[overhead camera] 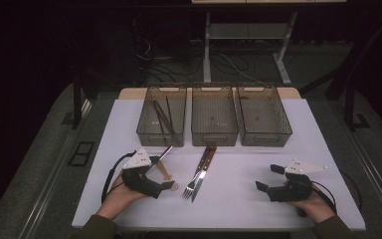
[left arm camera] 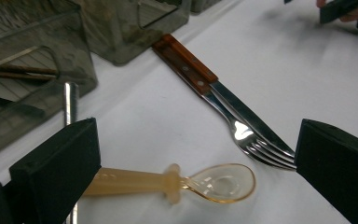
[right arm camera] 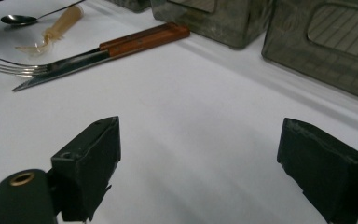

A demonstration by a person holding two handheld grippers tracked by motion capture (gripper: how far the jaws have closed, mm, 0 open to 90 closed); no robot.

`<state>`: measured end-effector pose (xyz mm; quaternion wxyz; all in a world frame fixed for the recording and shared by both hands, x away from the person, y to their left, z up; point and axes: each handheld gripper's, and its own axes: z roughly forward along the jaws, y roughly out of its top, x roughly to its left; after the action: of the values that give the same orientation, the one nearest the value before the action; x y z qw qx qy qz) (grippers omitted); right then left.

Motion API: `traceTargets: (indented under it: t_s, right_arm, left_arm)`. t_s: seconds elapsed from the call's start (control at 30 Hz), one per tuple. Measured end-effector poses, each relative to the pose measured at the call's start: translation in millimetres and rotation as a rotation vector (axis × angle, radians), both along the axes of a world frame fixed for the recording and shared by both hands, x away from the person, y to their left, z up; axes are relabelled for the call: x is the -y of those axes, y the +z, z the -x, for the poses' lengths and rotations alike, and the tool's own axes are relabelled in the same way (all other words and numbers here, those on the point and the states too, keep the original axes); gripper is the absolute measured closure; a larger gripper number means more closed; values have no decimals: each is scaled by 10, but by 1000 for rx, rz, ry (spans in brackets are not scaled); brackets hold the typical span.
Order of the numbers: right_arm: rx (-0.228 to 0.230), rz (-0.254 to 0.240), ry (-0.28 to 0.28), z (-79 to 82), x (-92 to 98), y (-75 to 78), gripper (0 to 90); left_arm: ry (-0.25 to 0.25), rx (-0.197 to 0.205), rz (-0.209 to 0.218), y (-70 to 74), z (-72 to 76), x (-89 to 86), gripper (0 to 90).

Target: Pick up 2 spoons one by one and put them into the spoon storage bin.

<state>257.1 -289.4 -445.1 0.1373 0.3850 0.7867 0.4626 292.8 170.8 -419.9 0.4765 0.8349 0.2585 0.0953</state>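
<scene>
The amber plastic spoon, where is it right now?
In the left gripper view the amber plastic spoon lies on the white table between the left tool's open jaws, beside the fork.

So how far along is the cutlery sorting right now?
Early on. Done: chopsticks lie in the left bin; the middle bin and right bin look empty. In hand: nothing, though the open left gripper sits around the plastic spoon. The right gripper is open over bare table. Left: plastic spoon, metal spoon, fork, knife.
</scene>
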Motion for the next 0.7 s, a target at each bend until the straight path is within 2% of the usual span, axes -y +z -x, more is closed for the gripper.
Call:
traceTargets:
  t_s: [0.23,0.37,0.47,0.57,0.7]
  right_arm:
    - [-2,10,0,50,50,-38,135]
    - [2,11,-1,33,48,-36,135]
    - [8,18,11,42,39,-33,135]
    - [16,21,17,48,28,-17,135]
    - [17,23,18,51,13,-6,135]
  left_arm:
    - [29,12,-30,106,-155,-5,0]
    - [53,9,-50,144,-258,-46,38]
    - [81,3,-54,123,-309,-115,99]
    - [104,-3,-91,90,-336,-194,156]
    - [149,-17,-99,55,-352,-327,257]
